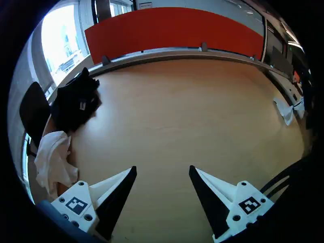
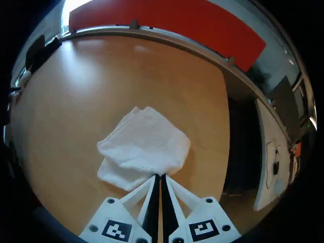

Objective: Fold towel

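Folded white towel (image 2: 143, 150), flat on the wooden table (image 2: 81, 89), at the centre of the right gripper view. Near corner, at 6 o'clock, pinched by the right gripper (image 2: 160, 176), jaws pressed together on it. In the left gripper view, left gripper (image 1: 162, 170) over bare wood, jaws wide apart. Black bundle (image 1: 77, 101) at 10 o'clock, crumpled white cloth (image 1: 54, 160) at 8 o'clock, red partition (image 1: 174, 30) at 12 o'clock.

The towel (image 2: 143, 148) lies on the table (image 2: 73, 93) before the right claw (image 2: 160, 180), its near corner seemingly between the tips.
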Motion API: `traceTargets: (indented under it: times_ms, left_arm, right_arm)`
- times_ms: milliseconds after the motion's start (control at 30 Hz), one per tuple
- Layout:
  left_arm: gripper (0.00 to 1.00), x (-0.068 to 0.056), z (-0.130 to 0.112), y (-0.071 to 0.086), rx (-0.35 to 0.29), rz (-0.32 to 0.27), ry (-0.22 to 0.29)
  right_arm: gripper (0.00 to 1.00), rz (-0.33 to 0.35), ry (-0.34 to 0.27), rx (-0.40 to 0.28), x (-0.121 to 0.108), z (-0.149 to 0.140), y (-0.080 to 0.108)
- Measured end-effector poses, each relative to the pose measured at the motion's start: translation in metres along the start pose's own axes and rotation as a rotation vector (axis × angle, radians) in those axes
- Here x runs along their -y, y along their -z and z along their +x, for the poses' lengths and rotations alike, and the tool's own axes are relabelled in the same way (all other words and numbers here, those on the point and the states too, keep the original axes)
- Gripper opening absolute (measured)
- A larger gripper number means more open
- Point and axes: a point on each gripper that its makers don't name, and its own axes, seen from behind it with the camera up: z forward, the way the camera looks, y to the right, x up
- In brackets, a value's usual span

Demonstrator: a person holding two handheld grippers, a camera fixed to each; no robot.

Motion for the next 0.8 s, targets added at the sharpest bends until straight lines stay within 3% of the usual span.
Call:
traceTargets:
  times_ms: [800]
  left_arm:
    - [0.96,0.008,-0.009,0.004,0.012,0.018,-0.006]
  right_arm:
    - [0.04,-0.085,-0.025,0.119,-0.009,-0.043,-0.023]
